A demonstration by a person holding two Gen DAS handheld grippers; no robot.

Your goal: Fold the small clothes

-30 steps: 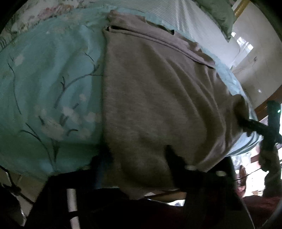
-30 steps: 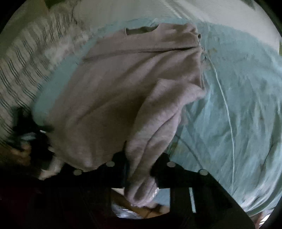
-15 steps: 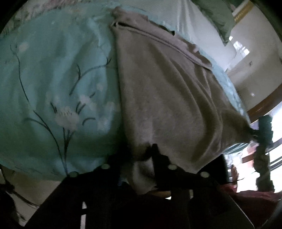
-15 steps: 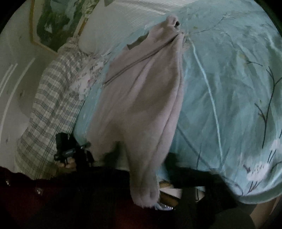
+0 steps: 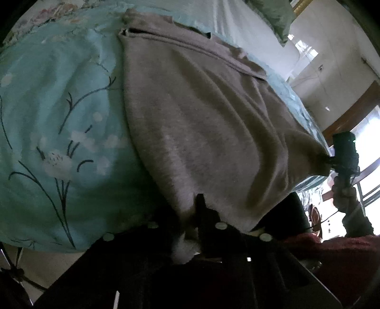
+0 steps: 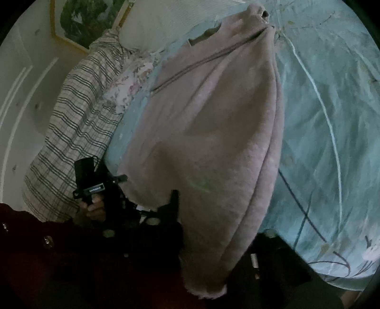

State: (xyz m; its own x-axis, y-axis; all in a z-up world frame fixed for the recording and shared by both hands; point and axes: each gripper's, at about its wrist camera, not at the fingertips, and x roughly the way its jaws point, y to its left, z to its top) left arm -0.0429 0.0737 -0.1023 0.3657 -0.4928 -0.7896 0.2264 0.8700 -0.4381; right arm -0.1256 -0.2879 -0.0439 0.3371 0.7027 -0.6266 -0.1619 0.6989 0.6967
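A grey-mauve garment (image 5: pixel 201 123) lies stretched along a teal floral bedspread (image 5: pixel 61 114), its far end near the pillows. My left gripper (image 5: pixel 190 214) is shut on its near left corner. My right gripper (image 6: pixel 213 228) is shut on the near right corner of the garment (image 6: pixel 213 123), and cloth hangs down over its fingers. The near hem is lifted off the bed between both grippers. The right gripper also shows at the right of the left wrist view (image 5: pixel 342 152); the left gripper shows at the left of the right wrist view (image 6: pixel 95 183).
A plaid pillow (image 6: pixel 71 133) and a white pillow (image 6: pixel 166 23) lie at the head of the bed. A framed picture (image 6: pixel 78 21) hangs on the wall. A bright window (image 5: pixel 365 166) is beyond the bed's right edge.
Both grippers pulled the near hem back toward me and up. The garment is drawn tighter and longer, and its loose sleeve fold has flattened along the right side.
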